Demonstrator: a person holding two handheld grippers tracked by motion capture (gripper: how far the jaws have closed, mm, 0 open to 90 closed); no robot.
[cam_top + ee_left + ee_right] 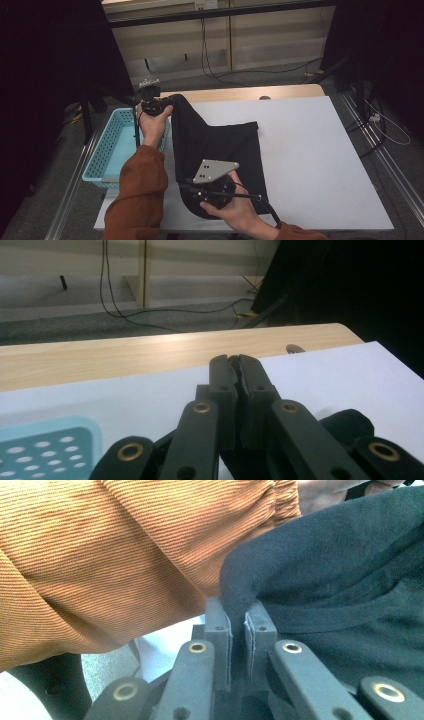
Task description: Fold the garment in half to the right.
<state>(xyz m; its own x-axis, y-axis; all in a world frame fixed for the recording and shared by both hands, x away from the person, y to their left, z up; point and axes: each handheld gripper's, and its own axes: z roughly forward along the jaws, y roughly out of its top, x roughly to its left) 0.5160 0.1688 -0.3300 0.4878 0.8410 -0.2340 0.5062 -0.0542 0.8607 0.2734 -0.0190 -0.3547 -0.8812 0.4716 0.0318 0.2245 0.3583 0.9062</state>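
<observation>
A black cloth [225,145] lies on the left half of the white table top [310,150]. Its far-left corner is lifted up to my left gripper [169,103], whose jaws [239,361] are pressed together on a thin edge of the cloth; more of the cloth [350,422] hangs at the lower right of that view. At the near-left edge, my right gripper [186,187] carries a grey three-cornered plate. It is shut on a raised fold of the black cloth [310,565], pinched between the fingertips [239,617]. An orange sleeve [125,555] is close behind that fold.
A light blue perforated basket [112,145] stands off the table's left side, its corner [45,445] near my left gripper. A wooden strip [240,93] with a small hole runs along the far edge. Cables lie on the floor beyond. The right half of the white top is bare.
</observation>
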